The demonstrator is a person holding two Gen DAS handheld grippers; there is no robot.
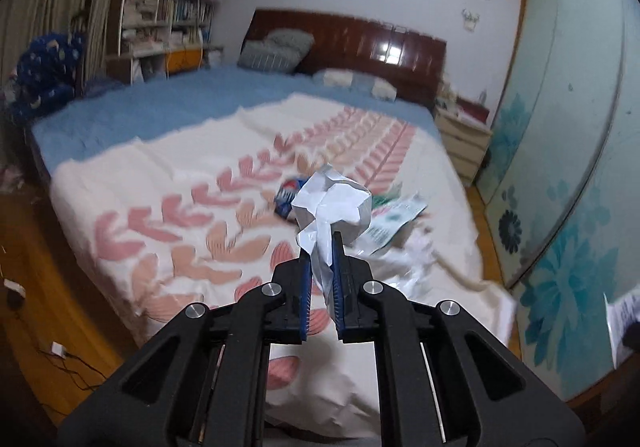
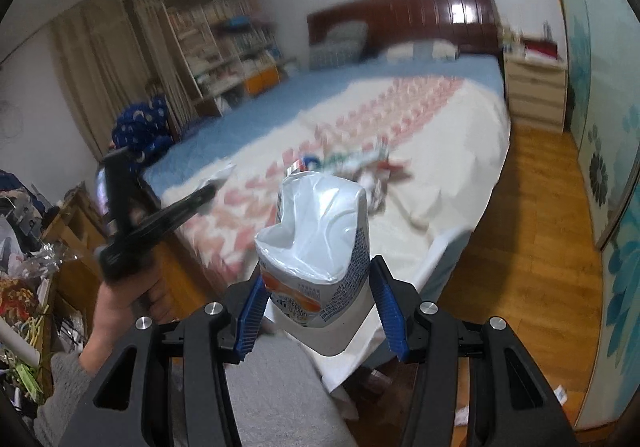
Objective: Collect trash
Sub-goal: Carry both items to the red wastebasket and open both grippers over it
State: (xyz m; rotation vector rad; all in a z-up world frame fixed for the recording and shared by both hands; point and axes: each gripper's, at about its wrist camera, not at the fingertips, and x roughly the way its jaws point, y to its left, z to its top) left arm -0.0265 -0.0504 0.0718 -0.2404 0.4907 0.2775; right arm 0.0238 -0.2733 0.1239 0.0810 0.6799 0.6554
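Observation:
My left gripper (image 1: 321, 247) is shut on a crumpled white paper (image 1: 336, 203) and holds it above the bed. My right gripper (image 2: 318, 279) is shut on a crushed white carton (image 2: 320, 243) with orange print and holds it in the air before the bed's foot. More trash lies on the bedspread: a blue wrapper (image 1: 286, 197), a green-and-white packet (image 1: 394, 221) and crumpled clear plastic (image 1: 412, 259). The same pile shows blurred in the right wrist view (image 2: 360, 167). The left gripper also shows in the right wrist view (image 2: 208, 193), held by a hand.
The bed (image 1: 160, 167) has a cream spread with pink leaf print over a blue sheet. A nightstand (image 1: 464, 139) and sliding wardrobe doors (image 1: 560, 167) stand to the right. A bookshelf (image 1: 168, 7) is at the back left. Wooden floor (image 2: 532, 227) runs beside the bed. Cluttered items (image 2: 24, 287) sit at left.

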